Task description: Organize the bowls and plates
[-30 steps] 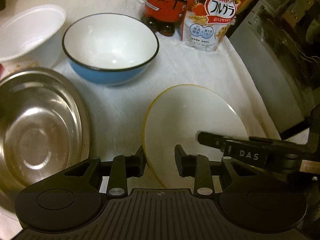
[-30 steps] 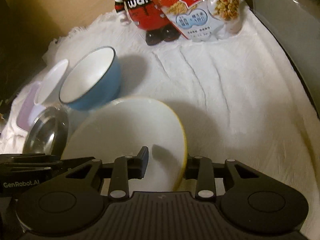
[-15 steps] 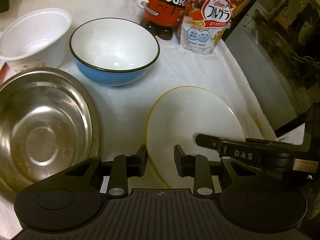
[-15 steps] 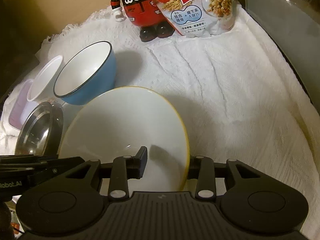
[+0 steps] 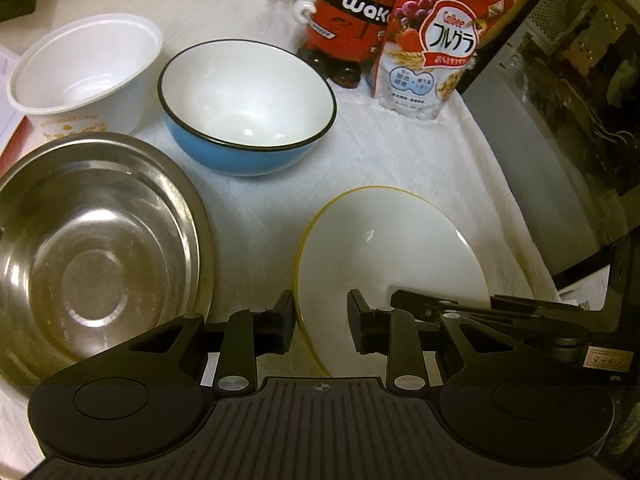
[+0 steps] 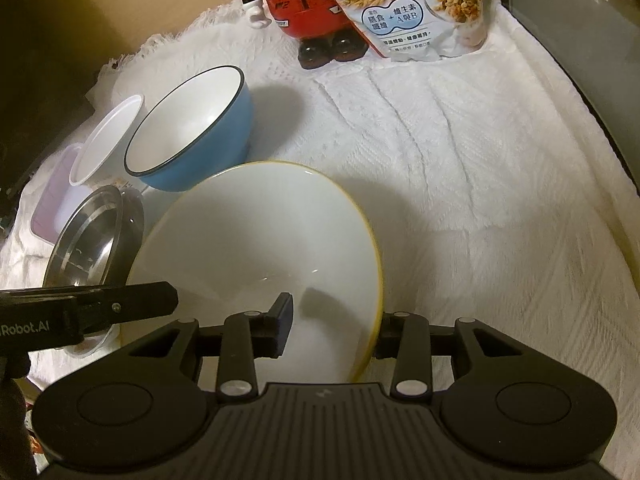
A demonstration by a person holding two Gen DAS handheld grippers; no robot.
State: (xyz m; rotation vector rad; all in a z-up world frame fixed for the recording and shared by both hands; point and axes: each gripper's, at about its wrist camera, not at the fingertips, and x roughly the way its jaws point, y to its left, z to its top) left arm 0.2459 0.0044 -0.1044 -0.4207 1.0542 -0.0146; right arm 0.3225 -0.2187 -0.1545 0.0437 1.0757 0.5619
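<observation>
While both grippers, left gripper (image 5: 320, 316) and right gripper (image 6: 332, 330), are straddling round white yellow-rimmed plate (image 6: 256, 264), jaws apart, gripping is coming next, then stacking.

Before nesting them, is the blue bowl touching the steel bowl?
Apart. The left wrist view shows white cloth between the blue enamel bowl and the stainless steel bowl.

red figurine (image 5: 352, 20), cereal bag (image 5: 436, 44), white cloth (image 6: 460, 160)

Both black two-finger grippers sit low, level and close together: the left gripper (image 5: 320, 318) and right gripper (image 6: 332, 330) each have jaws spread apart, fingers straddling something.
</observation>
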